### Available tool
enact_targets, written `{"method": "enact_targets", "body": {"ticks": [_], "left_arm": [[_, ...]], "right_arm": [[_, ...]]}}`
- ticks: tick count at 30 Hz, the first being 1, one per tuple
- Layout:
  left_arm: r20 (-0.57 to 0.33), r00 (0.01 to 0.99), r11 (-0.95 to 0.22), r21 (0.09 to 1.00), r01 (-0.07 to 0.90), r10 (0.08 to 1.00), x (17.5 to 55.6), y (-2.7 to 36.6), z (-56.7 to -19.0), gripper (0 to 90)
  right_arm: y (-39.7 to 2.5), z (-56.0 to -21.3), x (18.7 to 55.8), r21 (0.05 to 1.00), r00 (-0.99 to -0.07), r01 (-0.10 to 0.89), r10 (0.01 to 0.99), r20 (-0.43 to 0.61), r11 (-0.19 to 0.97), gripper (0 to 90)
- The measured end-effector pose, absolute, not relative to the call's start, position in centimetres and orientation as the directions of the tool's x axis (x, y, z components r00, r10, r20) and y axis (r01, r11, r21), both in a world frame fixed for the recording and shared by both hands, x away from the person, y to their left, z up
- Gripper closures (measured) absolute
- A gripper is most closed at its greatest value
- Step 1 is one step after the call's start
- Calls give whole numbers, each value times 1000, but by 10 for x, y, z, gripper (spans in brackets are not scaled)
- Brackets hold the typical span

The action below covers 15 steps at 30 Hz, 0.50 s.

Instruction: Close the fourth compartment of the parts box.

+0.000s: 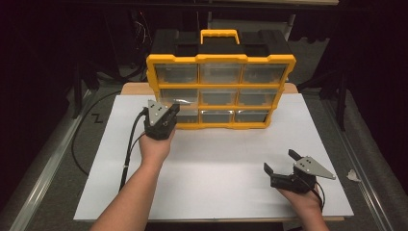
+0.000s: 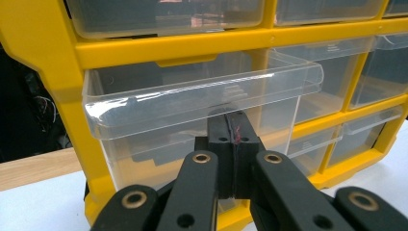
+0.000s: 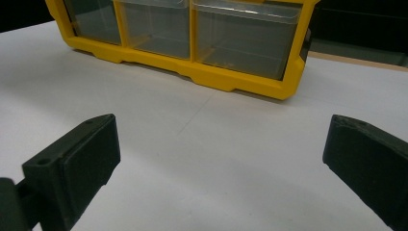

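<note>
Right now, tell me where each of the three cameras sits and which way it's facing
High view: above the person's side, looking forward and down on the white table and yellow drawer organizer; both forearms, left gripper and right gripper show.
Left gripper view: rides the left gripper, facing a clear drawer pulled partly out; its black jaws are pressed together just under the drawer's lip.
Right gripper view: rides the right gripper, low over the table, jaws wide apart, facing the organizer's bottom row.
All three views share the organizer.

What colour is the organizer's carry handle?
Yellow. The carry handle sits on the organizer's black top, clearest in the high view.
</note>
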<state>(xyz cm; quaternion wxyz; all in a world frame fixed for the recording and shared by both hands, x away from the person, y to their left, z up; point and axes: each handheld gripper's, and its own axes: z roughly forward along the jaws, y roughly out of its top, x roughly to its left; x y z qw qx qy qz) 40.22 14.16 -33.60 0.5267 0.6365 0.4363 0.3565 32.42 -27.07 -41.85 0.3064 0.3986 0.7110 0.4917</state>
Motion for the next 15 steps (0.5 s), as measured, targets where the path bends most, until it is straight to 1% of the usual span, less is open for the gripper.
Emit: {"method": "enact_targets", "body": {"ticks": [15], "left_arm": [[5, 349, -76, 979, 191, 937, 419, 142, -334, 897]], "right_arm": [[-270, -419, 324, 944, -496, 265, 867, -43, 198, 8]]}}
